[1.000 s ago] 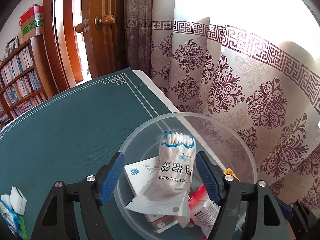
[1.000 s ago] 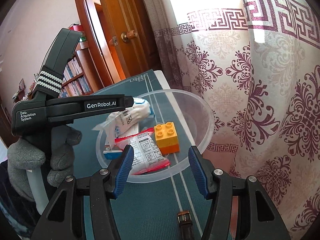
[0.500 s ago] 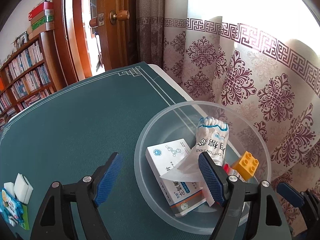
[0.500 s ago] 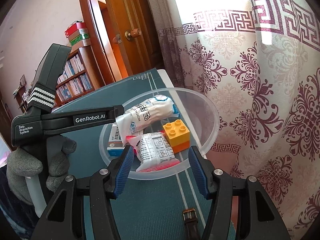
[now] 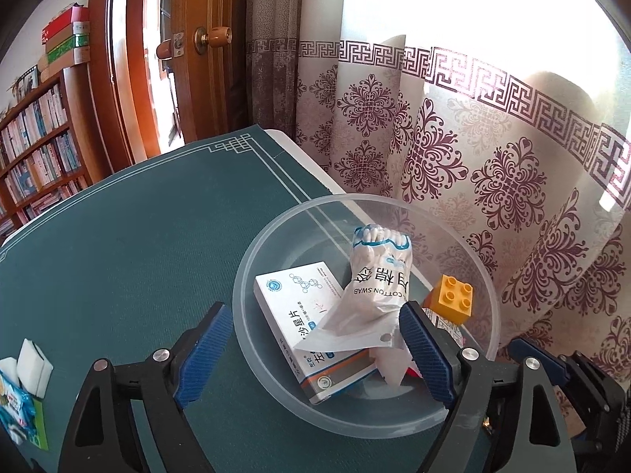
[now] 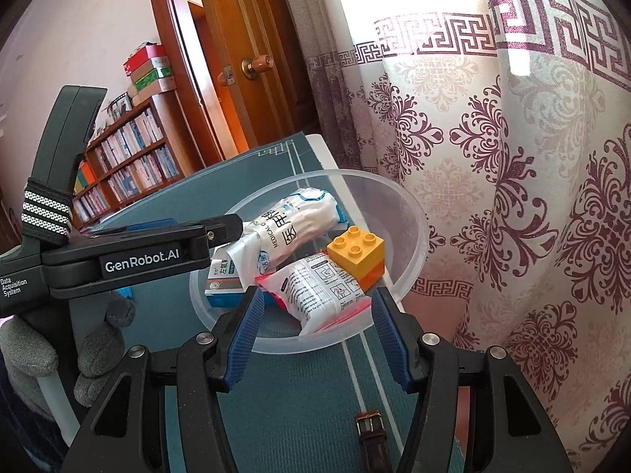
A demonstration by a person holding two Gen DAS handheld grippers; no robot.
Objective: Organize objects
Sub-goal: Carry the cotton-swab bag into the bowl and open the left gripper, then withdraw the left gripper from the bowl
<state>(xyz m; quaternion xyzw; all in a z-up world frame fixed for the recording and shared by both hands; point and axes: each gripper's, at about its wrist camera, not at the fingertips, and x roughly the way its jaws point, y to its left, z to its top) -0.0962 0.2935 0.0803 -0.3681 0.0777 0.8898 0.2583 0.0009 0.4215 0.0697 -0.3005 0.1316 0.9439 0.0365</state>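
The cotton swab bag [image 5: 376, 287] lies in the clear plastic bowl [image 5: 252, 268], propped across the white medicine box [image 5: 311, 327], with its flat sealed tail pointing toward me. I judge it light and soft, the film a bit slick, so if it needs moving I would pinch the bundled swab body and not the loose tail, which would likely slip or fold. Beside it in the bowl sit the yellow brick [image 6: 357, 250], rigid and easy to grip by its flat sides, and a crinkly red-edged packet [image 6: 319, 293], which probably deforms under pressure. My left gripper [image 5: 311, 349] hangs over the near rim with its jaws wide apart, holding nothing; my right gripper [image 6: 315, 335] is likewise spread and empty just short of the bowl. On the green mat [image 6: 315, 394] a brown watch strap [image 6: 370, 437] lies near the right gripper, and white sponges [image 5: 27, 362] rest far left, well apart from the bowl.
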